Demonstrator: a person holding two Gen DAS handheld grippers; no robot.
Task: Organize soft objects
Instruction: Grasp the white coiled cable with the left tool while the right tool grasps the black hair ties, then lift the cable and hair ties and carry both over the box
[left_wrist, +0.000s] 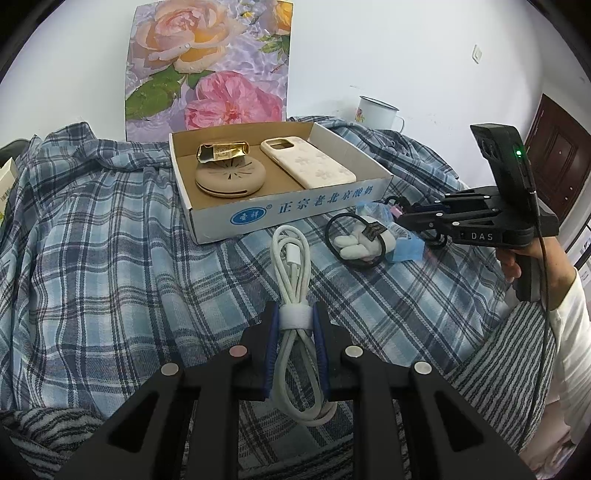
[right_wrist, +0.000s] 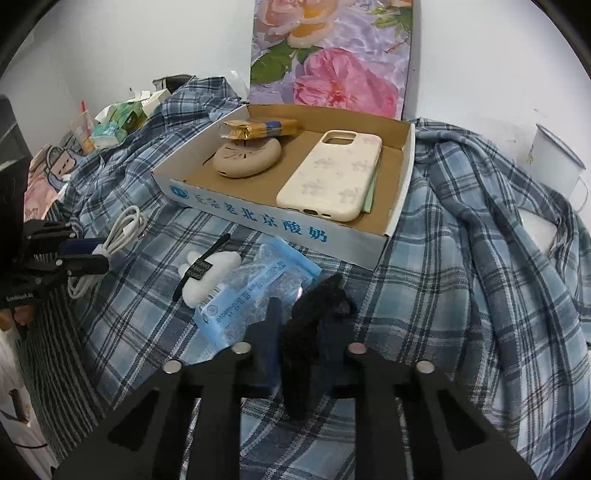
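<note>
My left gripper (left_wrist: 294, 318) is shut on a coiled white cable (left_wrist: 291, 258) at its velcro strap, over the plaid cloth; it also shows in the right wrist view (right_wrist: 122, 230). My right gripper (right_wrist: 301, 314) is shut on a fuzzy black hair tie (right_wrist: 314, 314), in front of the box. A cardboard box (left_wrist: 295, 214) holds a cream phone case (left_wrist: 306, 164), a tan round pouch (left_wrist: 229, 177) and a gold packet (left_wrist: 221, 151). A black hairband with white pieces (left_wrist: 356, 242) and a blue plastic packet (right_wrist: 258, 295) lie between the grippers.
A plaid shirt (left_wrist: 110, 240) covers the surface. A floral board (left_wrist: 210, 62) leans on the wall behind the box. A white enamel mug (left_wrist: 376, 112) stands at the back right. Cartons and clutter (right_wrist: 118, 114) lie at the far left in the right wrist view.
</note>
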